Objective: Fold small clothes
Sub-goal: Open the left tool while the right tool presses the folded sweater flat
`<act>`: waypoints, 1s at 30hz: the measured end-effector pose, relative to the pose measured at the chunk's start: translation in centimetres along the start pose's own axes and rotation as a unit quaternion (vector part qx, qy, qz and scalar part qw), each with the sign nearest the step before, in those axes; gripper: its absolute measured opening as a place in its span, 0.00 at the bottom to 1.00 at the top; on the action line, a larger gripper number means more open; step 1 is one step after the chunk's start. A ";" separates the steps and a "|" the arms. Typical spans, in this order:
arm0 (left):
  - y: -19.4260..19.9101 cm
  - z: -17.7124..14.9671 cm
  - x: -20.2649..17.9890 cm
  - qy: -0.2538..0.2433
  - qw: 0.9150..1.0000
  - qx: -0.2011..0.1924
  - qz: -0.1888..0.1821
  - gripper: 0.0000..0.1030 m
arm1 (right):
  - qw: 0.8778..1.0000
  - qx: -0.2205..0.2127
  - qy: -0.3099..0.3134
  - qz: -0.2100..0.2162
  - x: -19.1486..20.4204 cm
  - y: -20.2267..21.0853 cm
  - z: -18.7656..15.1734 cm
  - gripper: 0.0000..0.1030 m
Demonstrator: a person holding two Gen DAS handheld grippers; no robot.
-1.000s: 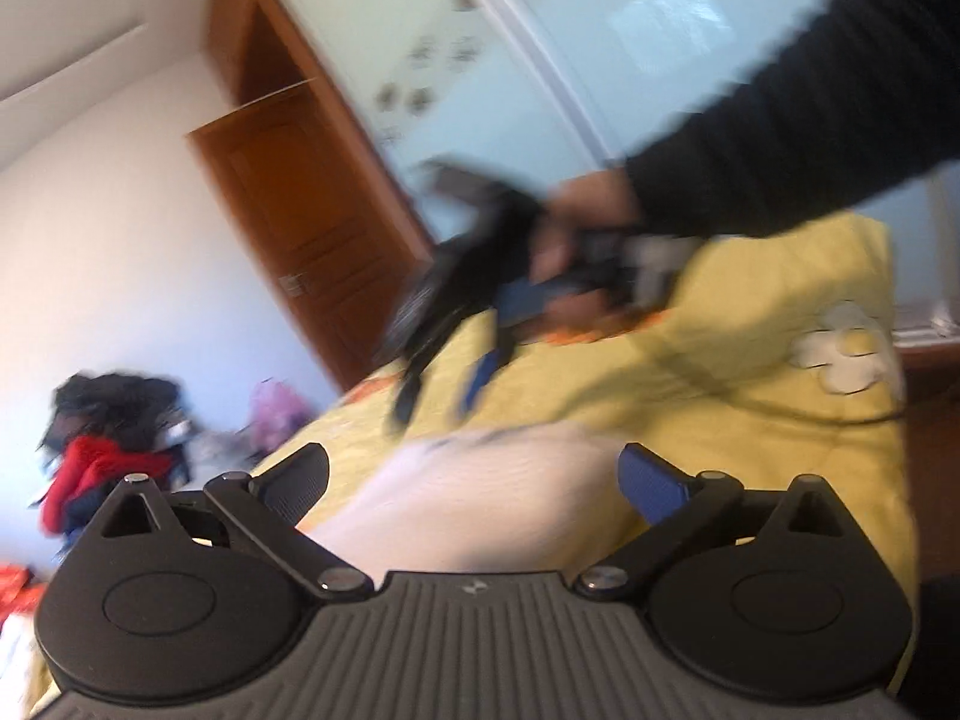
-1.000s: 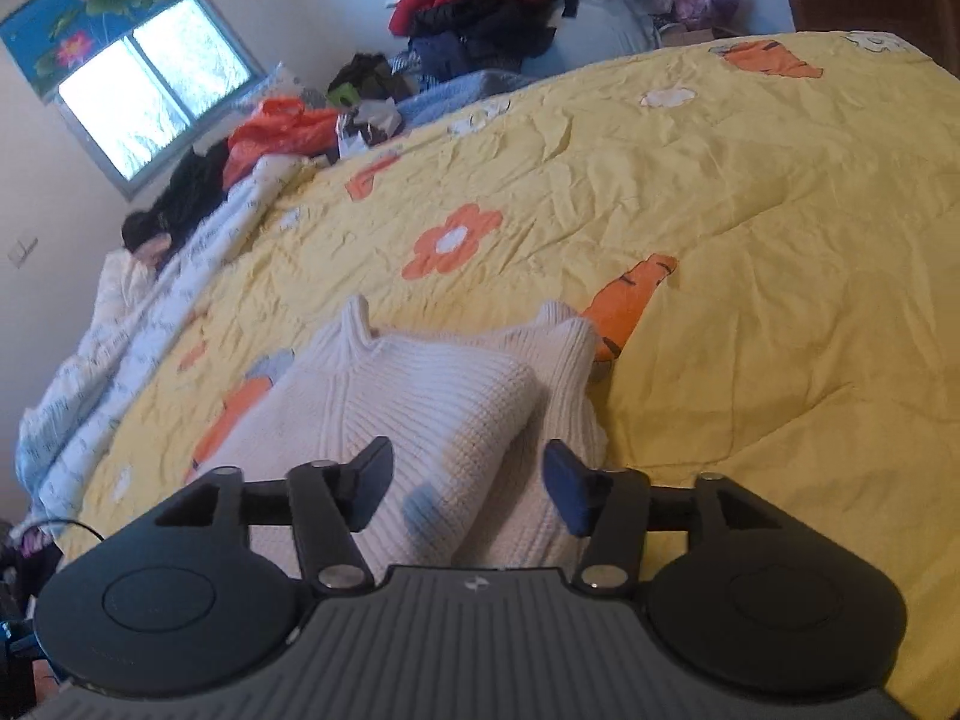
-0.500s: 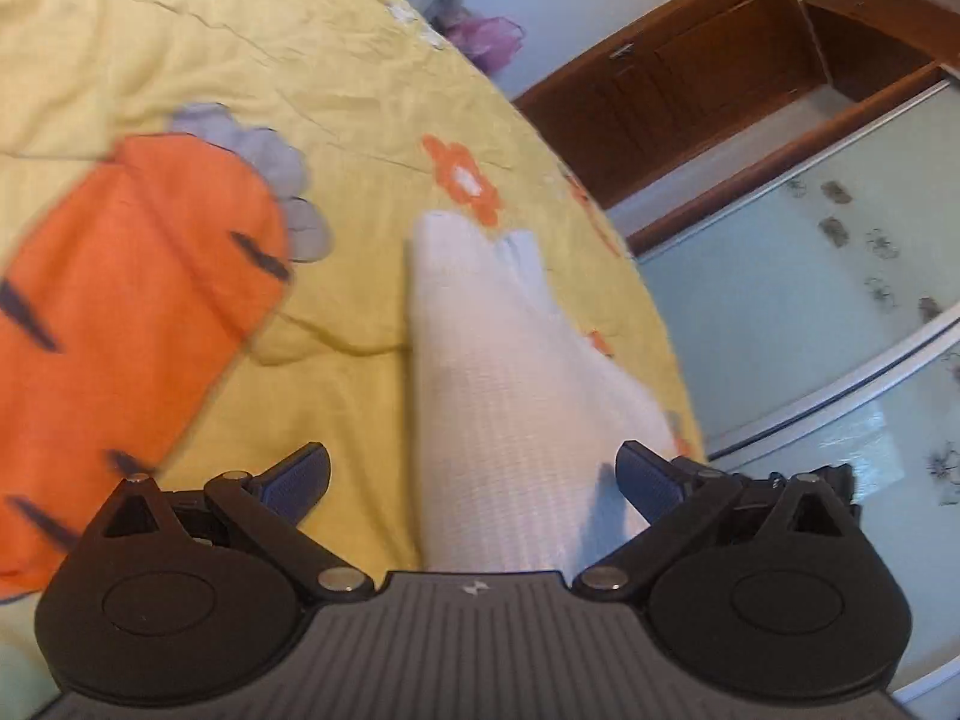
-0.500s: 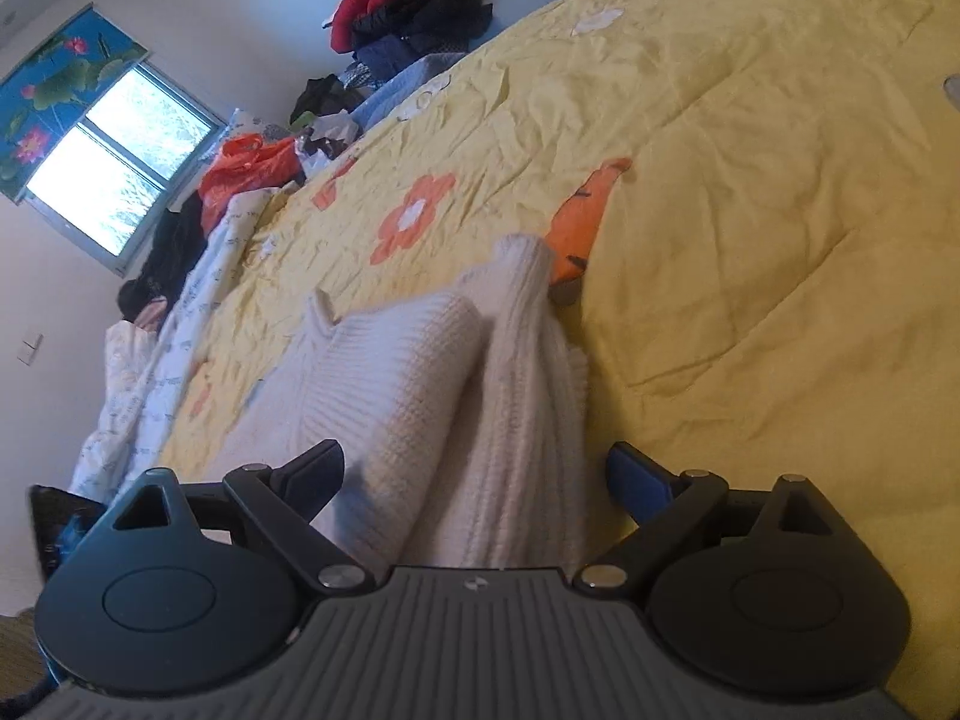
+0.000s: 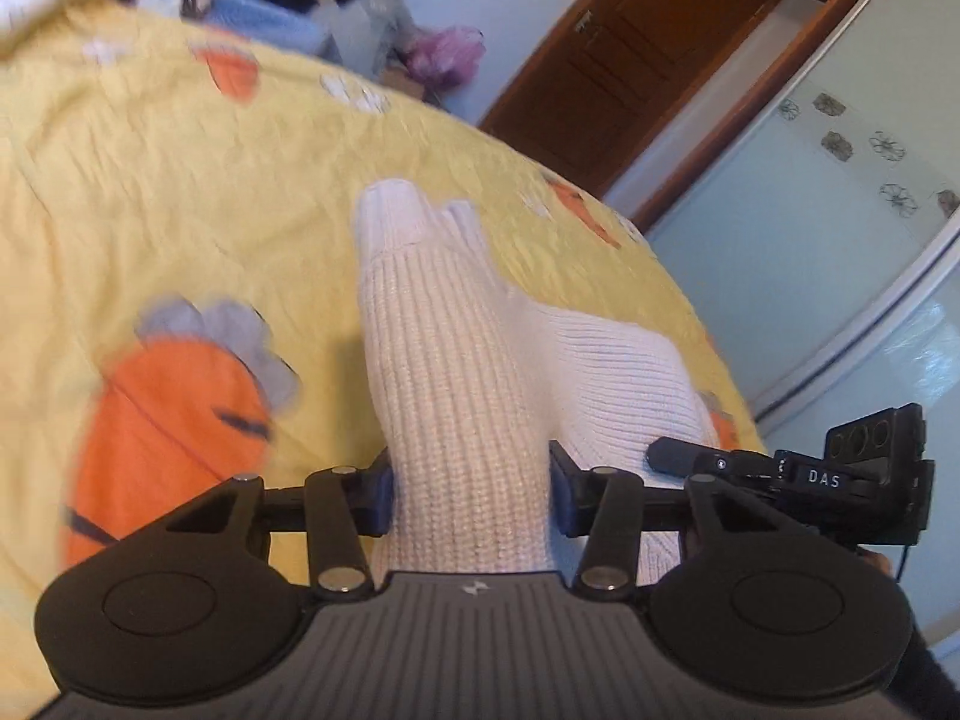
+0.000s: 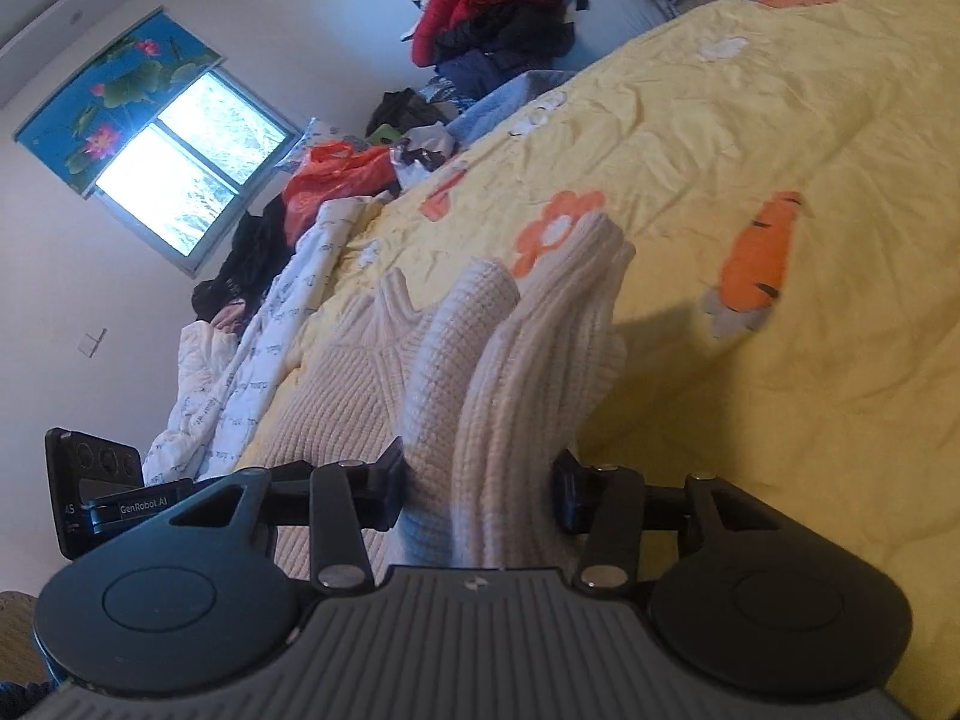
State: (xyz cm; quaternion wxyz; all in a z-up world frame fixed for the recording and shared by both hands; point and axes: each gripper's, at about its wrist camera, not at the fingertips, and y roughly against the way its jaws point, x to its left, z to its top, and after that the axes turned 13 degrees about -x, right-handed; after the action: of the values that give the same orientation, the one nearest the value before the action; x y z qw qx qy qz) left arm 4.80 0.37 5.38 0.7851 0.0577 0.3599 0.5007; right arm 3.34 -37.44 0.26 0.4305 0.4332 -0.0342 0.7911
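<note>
Pinching the sweater (image 5: 468,396) from both sides, the left claw (image 5: 471,492) has its fingers pressed against a bunched ribbed fold of the white knit. The right claw (image 6: 477,489) grips another thick fold of the same sweater (image 6: 498,372), one finger on each side of the cloth. Both folds fill the gap between the fingers.

The sweater lies on the bed (image 5: 180,180), on a yellow cover printed with orange carrots and flowers, and its near end is raised into the claws. In the left view its far end, a narrow cuff-like tip, rests on the cover toward the bed's far edge. In the right view the folded body lies just left of the gripped fold.

The right claw's body, marked DAS, shows at the right of the left view, near the bed's edge. Beyond the bed's far edge sits a clothes pile (image 6: 498,6), with a window (image 6: 180,162) on the wall.
</note>
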 end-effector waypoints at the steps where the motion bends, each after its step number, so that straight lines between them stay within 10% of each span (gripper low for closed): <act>1: 0.0 0.7 0.8 0.003 1.000 -0.001 0.013 0.46 | 1.000 0.002 -0.004 0.007 0.3 -1.2 0.1 0.46; 4: -0.9 1.5 3.6 -0.004 0.998 0.011 0.055 0.50 | 0.999 0.011 -0.030 0.009 0.2 -5.3 0.1 0.46; 6: -1.8 0.4 5.5 0.006 0.995 0.027 0.092 0.60 | 0.999 0.020 -0.011 -0.027 -0.1 -7.8 -0.4 0.63; 9: 0.6 -1.0 7.2 0.047 0.997 -0.008 0.058 0.66 | 0.998 0.029 -0.030 -0.049 -0.8 -8.5 -1.4 0.76; 11: 3.2 -2.1 7.9 0.072 0.997 -0.022 0.033 0.87 | 0.998 0.022 -0.034 -0.037 -0.5 -6.8 -1.8 0.80; 15: 5.9 -5.2 9.2 0.132 0.991 -0.012 -0.031 0.88 | 1.000 0.012 -0.009 -0.011 0.4 -2.1 -2.7 0.96; 21: 4.4 -7.4 8.0 0.143 0.989 0.002 -0.031 0.81 | 0.996 0.089 0.015 -0.023 1.8 -3.1 -5.6 0.90; 24: 5.5 -6.1 5.7 0.076 0.997 -0.001 -0.010 0.58 | 0.992 0.090 0.084 -0.028 3.8 -3.3 -6.6 0.78; 26: 6.8 -5.3 4.1 0.033 0.999 -0.011 -0.013 0.56 | 0.989 0.093 0.112 -0.010 5.1 -2.2 -6.3 0.60; 30: 5.5 -7.4 1.5 -0.108 0.994 0.004 0.035 0.58 | 0.983 0.102 0.155 -0.009 5.4 -0.8 -7.0 0.54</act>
State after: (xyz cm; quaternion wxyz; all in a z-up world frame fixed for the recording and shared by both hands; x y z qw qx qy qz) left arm -3.54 2.32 1.69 0.8012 0.1268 0.2728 0.5172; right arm -2.06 -30.43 -0.44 0.3913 0.3471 0.1177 0.8441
